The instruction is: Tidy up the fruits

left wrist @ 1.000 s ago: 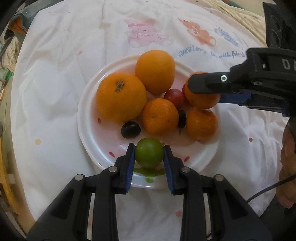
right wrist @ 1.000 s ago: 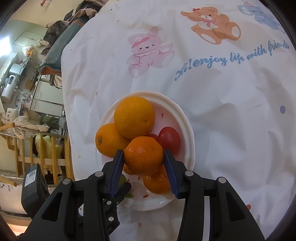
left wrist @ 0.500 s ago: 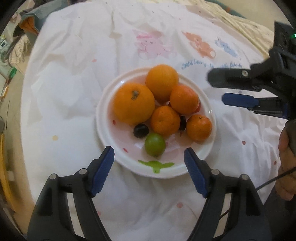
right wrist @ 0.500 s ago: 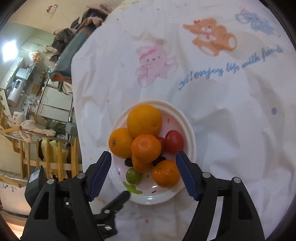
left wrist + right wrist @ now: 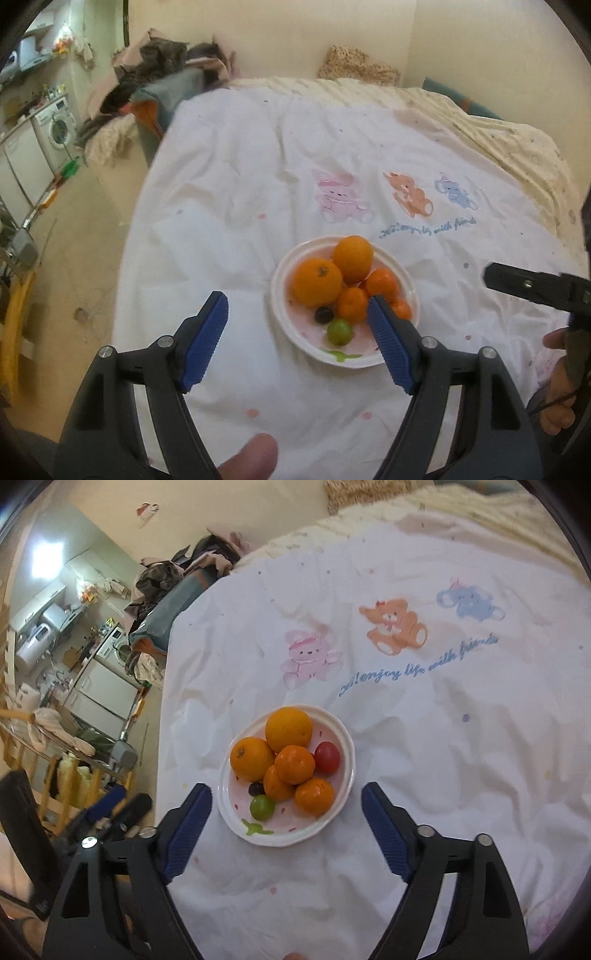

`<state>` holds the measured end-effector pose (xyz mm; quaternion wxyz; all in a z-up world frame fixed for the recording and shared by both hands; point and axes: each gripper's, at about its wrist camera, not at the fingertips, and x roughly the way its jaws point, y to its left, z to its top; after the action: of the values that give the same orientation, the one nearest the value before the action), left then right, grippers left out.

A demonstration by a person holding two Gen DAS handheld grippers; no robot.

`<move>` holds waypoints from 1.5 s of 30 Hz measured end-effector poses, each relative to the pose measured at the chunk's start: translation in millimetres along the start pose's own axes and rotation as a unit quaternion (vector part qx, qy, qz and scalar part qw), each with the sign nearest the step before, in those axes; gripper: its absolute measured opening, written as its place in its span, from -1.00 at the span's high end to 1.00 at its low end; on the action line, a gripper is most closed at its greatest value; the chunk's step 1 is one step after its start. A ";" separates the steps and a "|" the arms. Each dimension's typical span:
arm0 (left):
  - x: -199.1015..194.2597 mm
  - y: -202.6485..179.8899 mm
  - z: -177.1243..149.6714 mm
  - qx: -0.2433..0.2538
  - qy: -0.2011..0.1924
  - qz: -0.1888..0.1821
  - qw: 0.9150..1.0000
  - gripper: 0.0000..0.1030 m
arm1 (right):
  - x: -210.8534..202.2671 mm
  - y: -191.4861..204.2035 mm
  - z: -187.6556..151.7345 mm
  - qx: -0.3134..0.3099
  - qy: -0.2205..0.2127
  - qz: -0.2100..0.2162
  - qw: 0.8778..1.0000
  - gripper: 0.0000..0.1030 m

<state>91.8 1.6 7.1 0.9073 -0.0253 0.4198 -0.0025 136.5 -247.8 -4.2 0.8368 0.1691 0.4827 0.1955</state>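
A white plate (image 5: 280, 284) (image 5: 345, 746) sits on the white printed cloth and holds two big oranges (image 5: 317, 282) (image 5: 288, 729), several small mandarins (image 5: 351, 304) (image 5: 294, 764), a red fruit (image 5: 327, 757), a dark fruit (image 5: 324, 314) (image 5: 254, 788) and a green fruit (image 5: 339, 332) (image 5: 262, 807). My left gripper (image 5: 297, 319) is open and empty, held above and in front of the plate. My right gripper (image 5: 286, 812) is open and empty, also raised in front of the plate. The right gripper shows at the right edge of the left wrist view (image 5: 535, 286).
The cloth (image 5: 258, 177) (image 5: 461, 757) with bear and rabbit prints covers a bed. A pile of clothes (image 5: 162, 77) lies at the far left corner. The floor and a washing machine (image 5: 55, 129) lie beyond the left edge. A wooden rack (image 5: 55, 786) stands at the left.
The left gripper let go of the green fruit and the right gripper let go of a mandarin onto the plate. Both opened wide and pulled back and up.
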 end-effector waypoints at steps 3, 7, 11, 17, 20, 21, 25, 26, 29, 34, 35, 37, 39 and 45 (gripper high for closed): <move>-6.2 5.4 -6.3 -0.003 0.006 0.005 1.000 -0.46 | -11.0 10.6 -11.4 -0.023 -0.018 -0.013 0.999 -0.72; -17.6 13.4 -17.1 -0.018 0.015 0.010 1.000 -0.83 | -19.5 17.8 -29.9 -0.029 -0.029 -0.015 0.999 -0.74; -32.7 13.9 -28.5 -0.008 0.004 0.017 1.000 -0.97 | -24.4 20.1 -48.4 -0.028 -0.046 -0.031 0.998 -0.96; -39.7 13.2 -42.3 0.005 -0.025 0.032 0.999 -0.99 | -24.4 25.8 -72.6 -0.030 -0.109 -0.075 0.991 -1.00; -35.4 16.9 -39.7 -0.008 -0.031 0.037 0.999 -0.99 | -17.4 38.8 -75.3 -0.070 -0.112 -0.096 0.987 -1.00; -35.3 17.5 -38.5 -0.012 -0.032 0.030 0.999 -0.99 | -16.8 43.4 -75.3 -0.085 -0.116 -0.104 0.984 -1.00; -34.0 17.1 -39.3 -0.015 -0.027 0.019 0.999 -0.99 | -15.2 46.9 -74.2 -0.097 -0.120 -0.107 0.982 -1.00; -33.6 17.6 -39.2 -0.017 -0.026 0.017 0.999 -0.99 | -14.6 45.9 -74.0 -0.095 -0.117 -0.107 0.983 -1.00; -31.6 17.7 -39.0 -0.019 -0.021 0.011 1.000 -0.99 | -14.3 41.9 -73.2 -0.086 -0.113 -0.108 0.984 -1.00; -28.4 15.0 -40.0 -0.020 -0.014 0.009 1.000 -0.99 | -13.5 43.5 -74.1 -0.090 -0.116 -0.114 0.983 -1.00; -28.5 14.3 -39.8 -0.019 -0.015 0.009 1.000 -0.99 | -12.8 43.8 -74.2 -0.091 -0.114 -0.115 0.983 -1.00; -28.2 14.7 -39.7 -0.020 -0.015 0.009 1.000 -0.99 | -11.8 44.6 -74.2 -0.092 -0.112 -0.116 0.983 -1.00; -28.0 14.8 -39.5 -0.019 -0.014 0.009 1.000 -0.99 | -11.7 45.9 -74.1 -0.094 -0.113 -0.116 0.982 -1.00; -28.2 14.2 -39.1 -0.023 -0.013 0.011 1.000 -0.99 | -12.1 45.5 -73.5 -0.089 -0.111 -0.116 0.983 -1.00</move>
<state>43.5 14.8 2.6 0.9118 -0.0413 0.4082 0.0174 59.3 -207.4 -8.7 0.9137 0.0572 0.3840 0.1199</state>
